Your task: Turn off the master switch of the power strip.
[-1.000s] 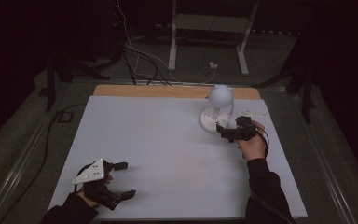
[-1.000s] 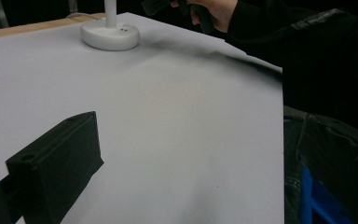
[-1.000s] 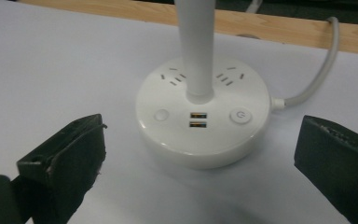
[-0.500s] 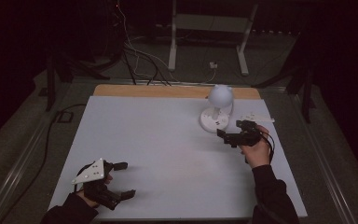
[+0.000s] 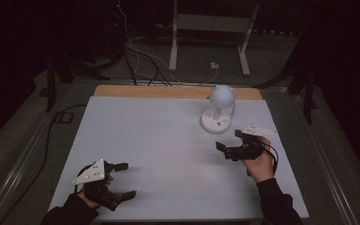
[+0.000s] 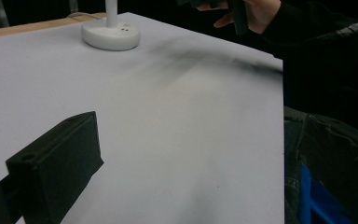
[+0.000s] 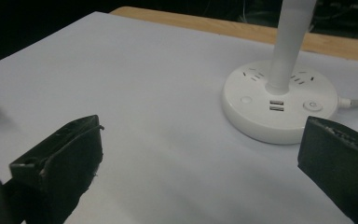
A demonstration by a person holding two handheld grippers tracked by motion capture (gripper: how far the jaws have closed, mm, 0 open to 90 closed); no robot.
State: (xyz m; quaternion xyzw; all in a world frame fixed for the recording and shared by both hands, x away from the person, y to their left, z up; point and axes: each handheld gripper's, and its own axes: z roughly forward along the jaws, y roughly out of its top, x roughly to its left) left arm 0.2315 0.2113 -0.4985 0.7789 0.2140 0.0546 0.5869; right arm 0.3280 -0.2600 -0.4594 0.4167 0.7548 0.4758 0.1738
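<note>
Both grippers wide open, nothing held
right gripper [image 5: 231,146] near the desk lamp [image 5: 219,111], left gripper [image 5: 120,180] far off; smooth top-heavy plastic, I'd grab its stem [image 7: 289,44]

My right claw [image 5: 228,146] is black with a pale grey plate on top, and my left claw [image 5: 124,180] is the same black under its own grey plate. The lamp [image 7: 279,100] in front of me is plain white all over, its round base marked only by small grey sockets and buttons. The counter [image 5: 159,140] is a flat pale grey-white with a strip of light wood along its far edge, and my sleeves [image 5: 276,206] are black.
</note>
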